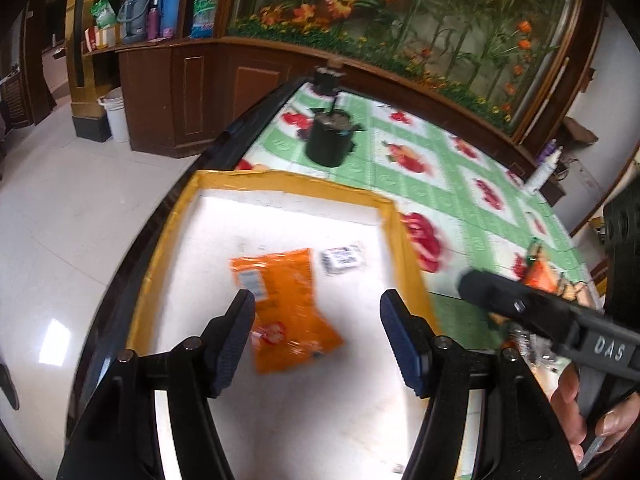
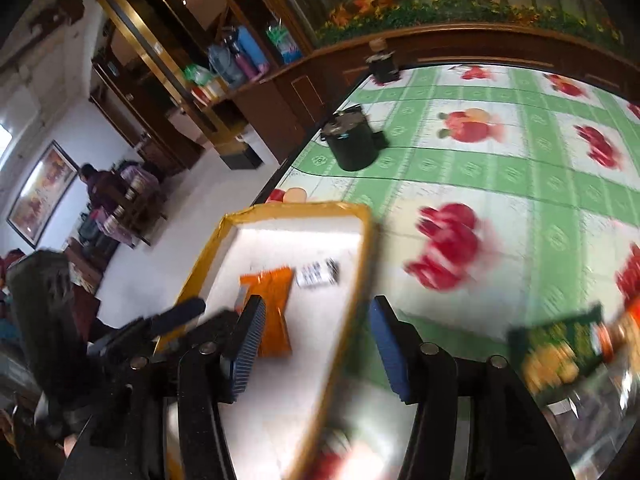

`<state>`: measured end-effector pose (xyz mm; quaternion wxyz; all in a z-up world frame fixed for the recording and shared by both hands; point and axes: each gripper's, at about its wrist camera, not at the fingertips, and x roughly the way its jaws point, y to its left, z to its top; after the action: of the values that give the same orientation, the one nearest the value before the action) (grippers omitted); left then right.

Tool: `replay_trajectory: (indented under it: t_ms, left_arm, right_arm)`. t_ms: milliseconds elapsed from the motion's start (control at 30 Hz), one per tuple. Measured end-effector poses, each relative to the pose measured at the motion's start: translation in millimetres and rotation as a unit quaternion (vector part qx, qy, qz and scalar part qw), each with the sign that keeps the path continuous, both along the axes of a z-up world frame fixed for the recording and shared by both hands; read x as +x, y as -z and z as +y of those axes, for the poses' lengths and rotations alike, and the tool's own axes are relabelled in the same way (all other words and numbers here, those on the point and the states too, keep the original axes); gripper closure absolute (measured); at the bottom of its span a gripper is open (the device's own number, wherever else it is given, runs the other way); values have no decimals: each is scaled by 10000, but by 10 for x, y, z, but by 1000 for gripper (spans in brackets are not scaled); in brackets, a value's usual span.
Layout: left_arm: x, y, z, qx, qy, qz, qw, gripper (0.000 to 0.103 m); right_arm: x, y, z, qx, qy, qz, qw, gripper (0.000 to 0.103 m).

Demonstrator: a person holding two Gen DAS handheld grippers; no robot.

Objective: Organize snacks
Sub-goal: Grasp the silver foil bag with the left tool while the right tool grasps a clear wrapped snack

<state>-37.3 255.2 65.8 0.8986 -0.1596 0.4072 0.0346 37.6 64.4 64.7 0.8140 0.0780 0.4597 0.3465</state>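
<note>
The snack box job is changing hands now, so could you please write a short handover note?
Left gripper: open, empty, above the box.
Right gripper: open, empty, over the box's right wall.
Done: orange packet and small white packet lie in the box.
Left: green packet and other snacks, blurred, lie on the tablecloth to the right of the box.

Blurred and cut-off parts

Print on the small white packet [image 1: 343,258] is being smeared unreadable; the green snack bag [image 2: 560,350] is being blurred.
</note>
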Motion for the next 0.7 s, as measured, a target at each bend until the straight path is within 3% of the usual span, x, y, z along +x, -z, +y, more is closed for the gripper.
replay_trajectory:
  t_ms: [233, 400, 533, 700]
  left_arm:
    - [-25, -107, -654, 94, 653, -82, 9978, 37]
    - [63, -119, -1303, 419, 1287, -40, 9908, 30]
    - [181, -104, -1891, 897, 1817, -82, 9792, 13]
    - [385, 90, -2567, 1714, 2379, 128, 9560, 10]
  right_arm:
    - [-293, -110, -1098, 217, 535, -606, 9965, 44]
    - [-285, -6, -1945, 396, 1424, -754, 9861, 40]
    - [-175, 246, -2508, 862, 1975, -291, 9761, 40]
    - [-110, 255, -2788, 1147, 2210, 14, 9685, 40]
